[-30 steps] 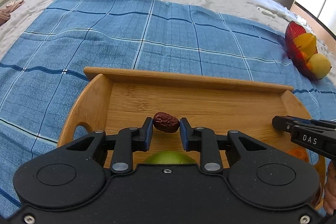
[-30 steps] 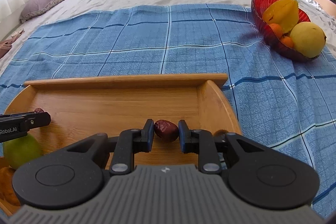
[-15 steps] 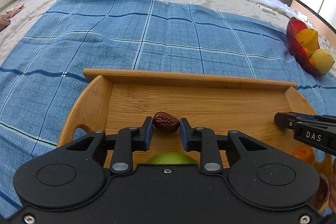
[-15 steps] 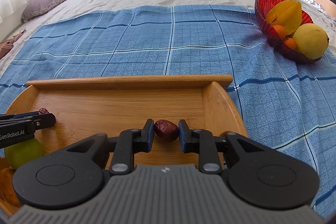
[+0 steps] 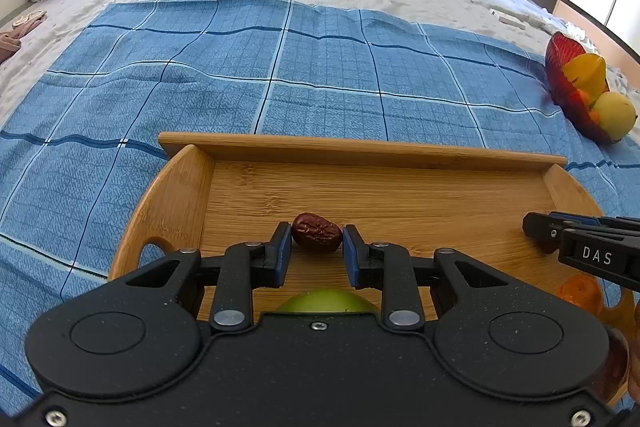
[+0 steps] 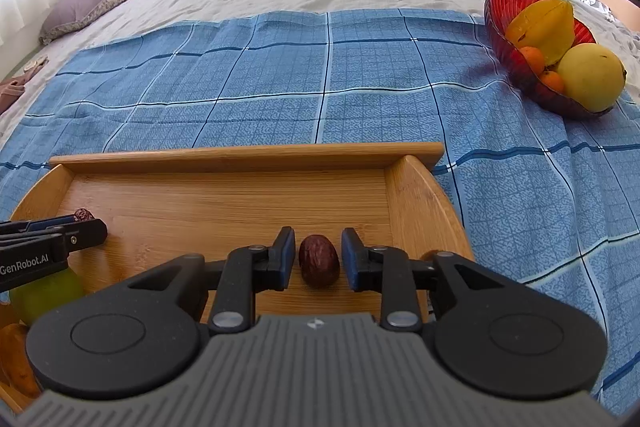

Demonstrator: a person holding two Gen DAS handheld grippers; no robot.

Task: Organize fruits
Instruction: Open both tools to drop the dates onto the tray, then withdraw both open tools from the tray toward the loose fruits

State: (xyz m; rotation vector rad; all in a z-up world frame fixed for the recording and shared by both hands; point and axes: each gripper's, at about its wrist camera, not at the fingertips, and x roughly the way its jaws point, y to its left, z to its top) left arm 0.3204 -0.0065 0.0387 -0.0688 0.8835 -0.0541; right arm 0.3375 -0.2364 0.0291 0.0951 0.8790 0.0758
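The left gripper [image 5: 316,242] pinches a wrinkled dark red date [image 5: 316,237] between its blue pads [image 5: 284,254] over the wooden tray [image 5: 360,151], which sits on a blue checked cloth [image 5: 200,75]. A green fruit [image 5: 327,302] peeks out below the date. The right gripper [image 5: 536,227] reaches in from the right edge, above an orange fruit [image 5: 579,293]. A red bowl [image 5: 560,75] of fruit stands far right.

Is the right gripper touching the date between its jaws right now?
Apart. In the right wrist view, bare tray shows on both sides of the date between the right gripper pads; its jaws are opening and the date lies on the wooden tray.
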